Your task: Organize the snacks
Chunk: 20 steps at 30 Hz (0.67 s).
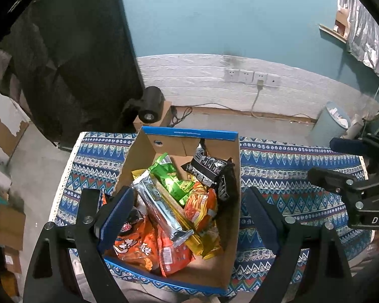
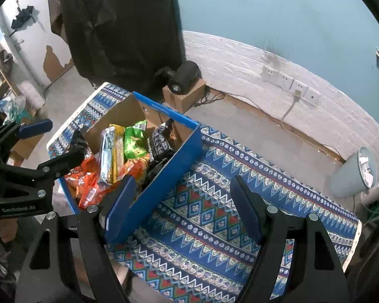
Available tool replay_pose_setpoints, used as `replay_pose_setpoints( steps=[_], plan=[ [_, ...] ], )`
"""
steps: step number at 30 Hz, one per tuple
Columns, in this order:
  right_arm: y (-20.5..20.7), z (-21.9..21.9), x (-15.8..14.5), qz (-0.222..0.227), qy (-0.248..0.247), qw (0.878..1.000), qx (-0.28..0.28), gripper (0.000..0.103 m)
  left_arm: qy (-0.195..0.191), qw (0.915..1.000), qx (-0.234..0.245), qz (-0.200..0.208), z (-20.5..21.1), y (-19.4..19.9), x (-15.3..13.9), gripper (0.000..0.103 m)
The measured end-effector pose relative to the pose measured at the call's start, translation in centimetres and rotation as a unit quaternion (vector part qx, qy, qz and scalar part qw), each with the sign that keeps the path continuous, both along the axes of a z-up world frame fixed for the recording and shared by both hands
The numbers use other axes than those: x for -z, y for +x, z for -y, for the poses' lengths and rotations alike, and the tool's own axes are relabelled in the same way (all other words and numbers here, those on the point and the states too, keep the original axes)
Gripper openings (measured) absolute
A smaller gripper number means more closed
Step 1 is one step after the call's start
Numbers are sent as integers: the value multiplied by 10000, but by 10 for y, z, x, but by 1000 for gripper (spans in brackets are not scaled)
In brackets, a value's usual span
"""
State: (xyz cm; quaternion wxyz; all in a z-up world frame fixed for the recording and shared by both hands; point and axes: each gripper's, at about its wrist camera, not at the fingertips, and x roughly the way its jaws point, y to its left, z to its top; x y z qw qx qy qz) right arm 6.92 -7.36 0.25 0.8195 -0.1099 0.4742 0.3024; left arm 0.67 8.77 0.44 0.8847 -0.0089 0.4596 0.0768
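Both jaws stand wide and empty: the left gripper (image 1: 189, 209) hangs over the cardboard box (image 1: 230, 227) of piled snack packets (image 1: 164, 202), the right gripper (image 2: 184, 202) over the patterned cloth (image 2: 214, 202) beside it. The slick, overlapping packets could slide or come up two together if pinched loosely. The left pad sits near the box's wall and might snag it.

Both wrist views look steeply down, sharing the snack box (image 1: 189, 136) (close).
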Motion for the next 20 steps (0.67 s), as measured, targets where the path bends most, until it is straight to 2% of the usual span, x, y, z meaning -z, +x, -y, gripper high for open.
replay_pose_setpoints(
  steps=[11,20],
  plan=[
    [0,0,0,-8,-1,10000,3,76,-86,9999,6,-141,0,2,5,90],
    [-1,-1,4,-32,-20,10000,23,77,-63,9999,-29,-95,0,1,3,90]
  ],
)
